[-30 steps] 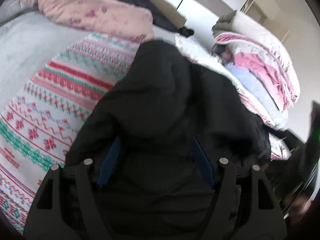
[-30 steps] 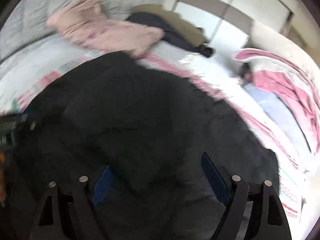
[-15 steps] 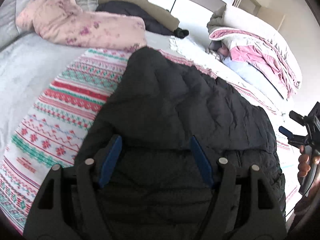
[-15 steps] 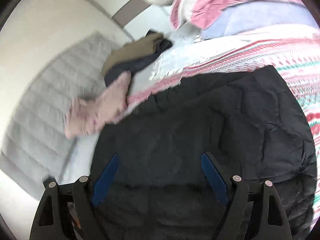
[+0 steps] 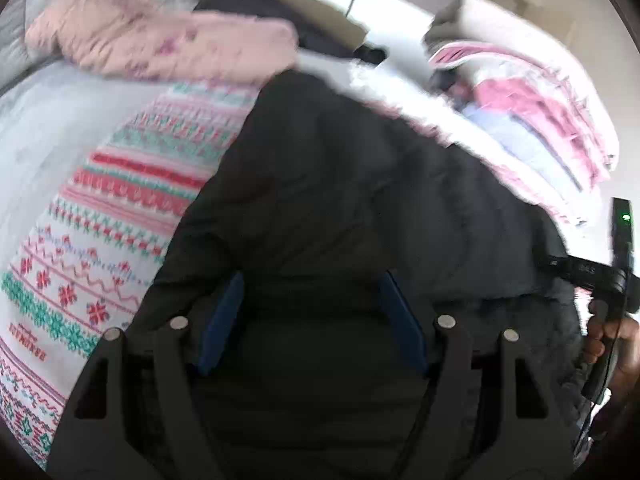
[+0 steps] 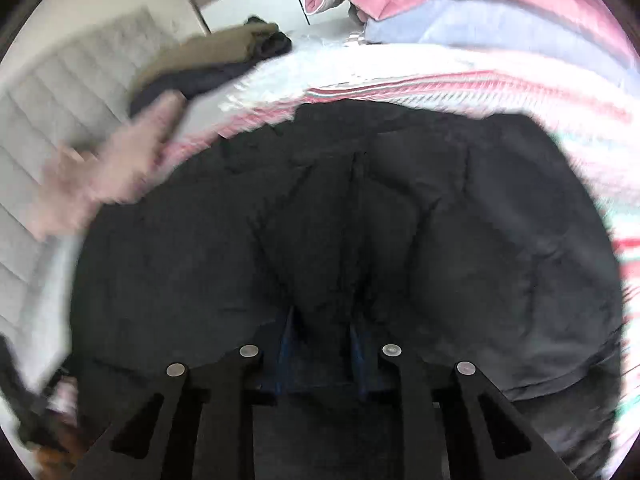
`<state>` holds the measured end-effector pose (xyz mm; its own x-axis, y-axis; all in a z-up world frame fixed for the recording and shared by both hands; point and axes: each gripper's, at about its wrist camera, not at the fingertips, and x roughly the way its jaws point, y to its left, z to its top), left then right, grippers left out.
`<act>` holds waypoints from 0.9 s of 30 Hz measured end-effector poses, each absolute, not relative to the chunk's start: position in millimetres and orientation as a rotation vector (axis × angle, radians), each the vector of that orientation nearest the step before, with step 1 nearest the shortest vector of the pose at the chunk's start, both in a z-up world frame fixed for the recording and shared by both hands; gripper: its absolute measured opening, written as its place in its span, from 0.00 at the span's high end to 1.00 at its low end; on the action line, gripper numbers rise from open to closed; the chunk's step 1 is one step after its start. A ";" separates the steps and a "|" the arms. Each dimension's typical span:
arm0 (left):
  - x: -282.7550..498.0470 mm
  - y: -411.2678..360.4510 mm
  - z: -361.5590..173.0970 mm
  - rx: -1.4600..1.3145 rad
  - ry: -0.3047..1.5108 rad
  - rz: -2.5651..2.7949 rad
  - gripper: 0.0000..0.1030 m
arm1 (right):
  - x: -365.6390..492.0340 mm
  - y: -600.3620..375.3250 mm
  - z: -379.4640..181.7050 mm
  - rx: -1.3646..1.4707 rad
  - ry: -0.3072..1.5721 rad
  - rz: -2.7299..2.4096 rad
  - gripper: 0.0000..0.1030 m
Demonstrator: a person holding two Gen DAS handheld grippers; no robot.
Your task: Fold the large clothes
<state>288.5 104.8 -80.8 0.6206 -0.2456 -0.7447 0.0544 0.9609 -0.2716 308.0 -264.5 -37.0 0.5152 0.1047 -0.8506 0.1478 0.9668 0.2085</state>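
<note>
A large black puffer jacket point(image 5: 340, 208) lies spread on a patterned red, green and white blanket point(image 5: 100, 240) on the bed. My left gripper point(image 5: 312, 312) is open just above the jacket's near part, its blue pads wide apart. My right gripper point(image 6: 322, 344) is shut on a pinched fold of the black jacket point(image 6: 360, 220), the blue pads close together with fabric between them. The right gripper and the hand that holds it also show at the right edge of the left wrist view point(image 5: 600, 280).
A pink garment point(image 5: 160, 44) and a dark and olive garment point(image 5: 288, 12) lie at the head of the bed. A pile of pink, white and blue bedding point(image 5: 540, 112) sits at the right. A grey padded headboard point(image 6: 60, 92) is at the left.
My right gripper has closed on a fold of the jacket; it was open before. My left gripper stays open and has shifted slightly over the jacket.
</note>
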 end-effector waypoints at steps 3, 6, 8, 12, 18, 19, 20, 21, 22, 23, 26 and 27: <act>291.5 107.2 -83.8 -0.250 0.929 -0.165 0.30 | 303.2 -261.0 -36.7 0.216 1.046 -0.035 0.75; 286.4 108.2 -71.8 -0.255 0.936 -0.174 0.25 | 287.5 -267.0 -19.5 0.237 1.027 0.019 0.60; 276.4 112.5 -59.2 -0.272 0.909 -0.181 0.18 | 269.2 -274.9 -2.5 0.249 1.003 0.049 0.41; 251.6 122.8 -31.9 -0.297 0.864 -0.153 0.11 | 225.5 -290.9 36.5 0.239 0.916 0.035 0.31; 202.4 137.3 4.9 -0.257 0.796 -0.201 0.04 | 141.1 -321.3 81.6 0.270 0.836 0.045 0.21; 195.7 140.2 8.6 -0.253 0.812 -0.212 0.03 | 130.8 -323.2 85.4 0.269 0.826 0.050 0.18; 189.1 143.2 12.9 -0.245 0.831 -0.225 0.03 | 115.4 -326.2 89.4 0.267 0.817 0.068 0.18; 183.0 145.7 17.3 -0.238 0.840 -0.233 0.03 | 102.6 -328.9 91.4 0.267 0.815 0.088 0.17; 176.2 148.6 21.9 -0.231 0.841 -0.237 0.03 | 94.7 -330.9 91.6 0.270 0.819 0.103 0.17; 168.5 152.1 27.5 -0.218 0.838 -0.242 0.03 | 83.1 -332.9 90.8 0.277 0.829 0.118 0.17; 144.1 159.7 41.2 -0.171 0.836 -0.265 0.03 | 54.7 -339.4 84.2 0.279 0.864 0.144 0.16; 137.1 161.7 44.1 -0.159 0.836 -0.278 0.03 | 46.1 -341.2 81.1 0.278 0.873 0.154 0.16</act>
<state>137.1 161.7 44.1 0.6367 -0.3048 -0.7083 0.1802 0.9519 -0.2476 46.1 -341.2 81.1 0.6342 0.2457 -0.7331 -0.0203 0.9531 0.3019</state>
